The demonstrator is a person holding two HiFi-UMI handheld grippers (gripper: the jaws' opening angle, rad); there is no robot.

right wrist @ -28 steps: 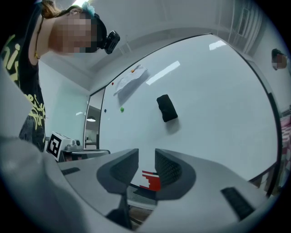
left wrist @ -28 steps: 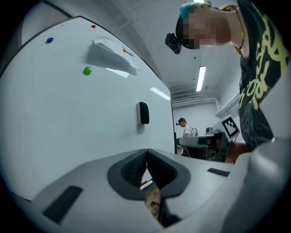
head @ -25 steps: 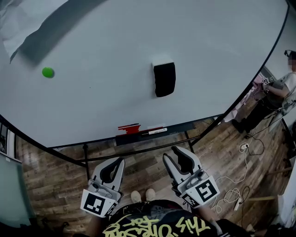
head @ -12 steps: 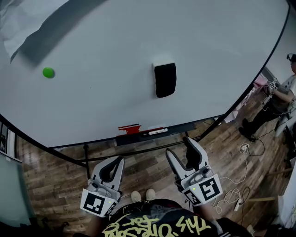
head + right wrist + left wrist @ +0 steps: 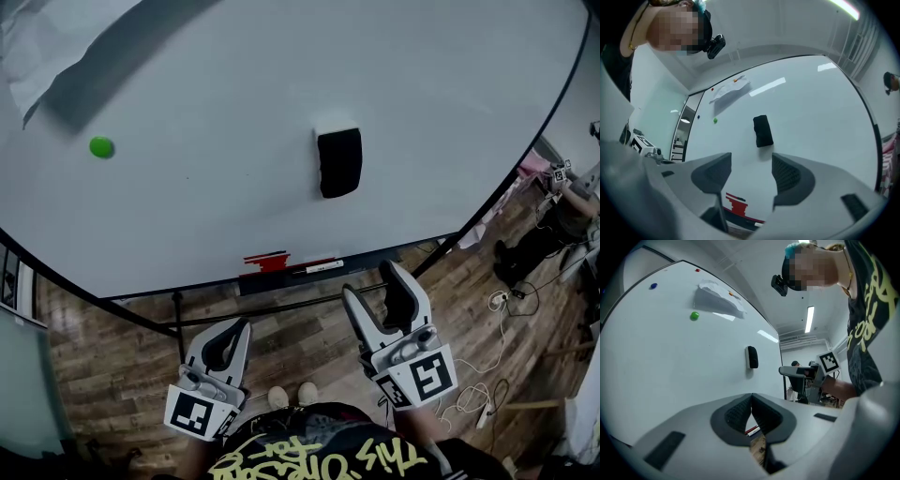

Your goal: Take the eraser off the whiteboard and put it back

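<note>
Eraser (image 5: 338, 162) clings near the middle of the whiteboard (image 5: 206, 84), above its lower edge, untouched. Your right tongs (image 5: 373, 281) are opening, empty, well short of it. Your left tongs (image 5: 234, 326) are closed and empty. Risk: an off-centre pinch may knock the eraser loose and drop it.

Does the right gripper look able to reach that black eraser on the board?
Probably yes: the right gripper, fingers opening with nothing between them, faces the eraser and nothing blocks the way.

The black eraser (image 5: 339, 162) sits upright on the whiteboard (image 5: 225, 112), above its tray.
</note>
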